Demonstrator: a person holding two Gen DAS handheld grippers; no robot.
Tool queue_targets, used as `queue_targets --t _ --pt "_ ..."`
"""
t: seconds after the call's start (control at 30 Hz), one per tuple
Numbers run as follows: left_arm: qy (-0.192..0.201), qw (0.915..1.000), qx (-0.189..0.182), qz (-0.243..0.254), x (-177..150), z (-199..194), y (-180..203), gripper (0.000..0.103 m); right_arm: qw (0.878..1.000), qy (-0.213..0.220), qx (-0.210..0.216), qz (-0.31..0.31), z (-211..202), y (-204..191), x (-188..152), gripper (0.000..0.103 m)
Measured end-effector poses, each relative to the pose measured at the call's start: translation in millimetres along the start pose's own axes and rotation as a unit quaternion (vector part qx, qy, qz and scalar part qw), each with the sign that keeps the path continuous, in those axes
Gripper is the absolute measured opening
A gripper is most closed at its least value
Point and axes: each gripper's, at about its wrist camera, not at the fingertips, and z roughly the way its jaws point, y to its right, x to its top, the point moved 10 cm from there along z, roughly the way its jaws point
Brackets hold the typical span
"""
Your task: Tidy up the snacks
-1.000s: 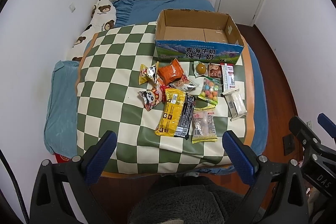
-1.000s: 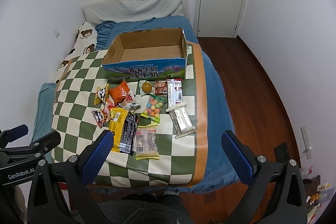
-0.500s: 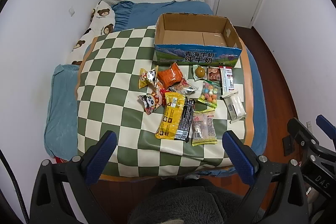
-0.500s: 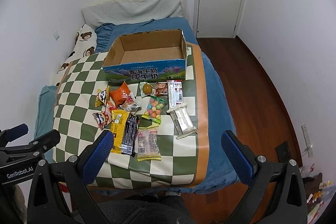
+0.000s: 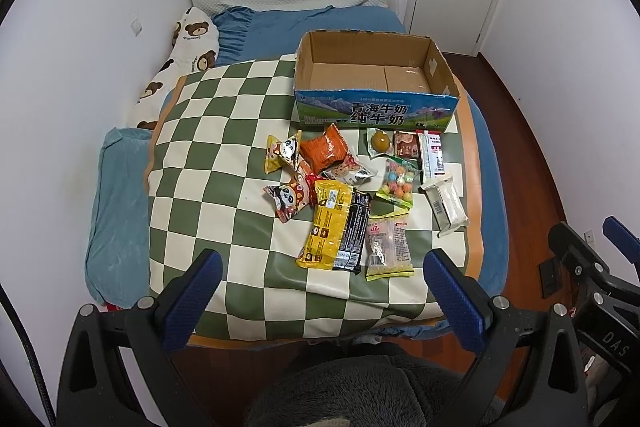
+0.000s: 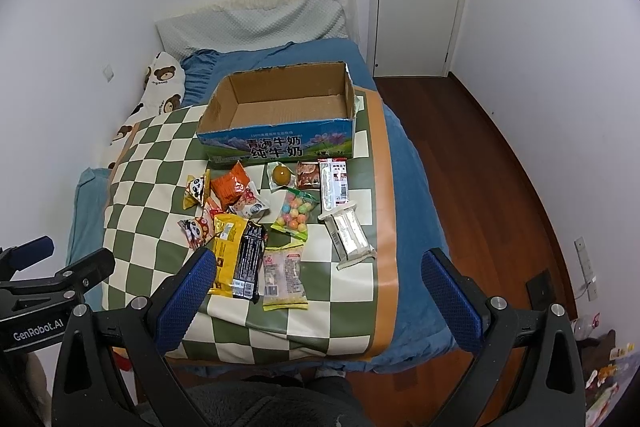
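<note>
While both tools are hanging spread wide and gripping nothing, the scattered snack packets are lying ahead of them on the green-and-cream checkered mat [image 5: 224, 155] covering the bed. The pale pink-and-yellow candy packet [image 6: 285, 277] is sitting nearest, just beyond the right tool [image 6: 318, 301], long axis pointing away toward the open cardboard milk box [image 6: 280, 115]; the left tool [image 5: 320, 301] is hovering slightly farther back.
</note>
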Motion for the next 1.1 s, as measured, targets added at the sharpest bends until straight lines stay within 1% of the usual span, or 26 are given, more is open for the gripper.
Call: queue_targets --t 0.3,0.87,1.0,1.07,1.1 --pt "0.003 1.0000 -0.001 0.002 7.5 -4.8 2.1 0.103 1.000 0.002 0.000 0.003 -4.1 4.0 4.0 0.103" --pt "0.004 1.0000 -0.003 0.003 5.9 -4.9 2.9 0.103 1.000 0.001 0.006 0.006 -4.6 6.7 6.2 0.103" --pt "0.010 0.9999 0.003 0.000 8.1 -2.2 3.3 0.103 1.000 -0.005 0.008 0.013 5.7 8.0 4.4 0.103" --pt "0.007 0.9998 0.020 0.002 12.2 11.9 -1.5 0.103 1.000 -0.013 0.010 0.020 20.4 9.8 0.6 0.103" --pt "0.004 0.9996 0.027 0.002 13.5 21.7 -4.1 0.103 0.999 -0.020 0.018 0.026 31.8 9.2 -2.3 0.103"
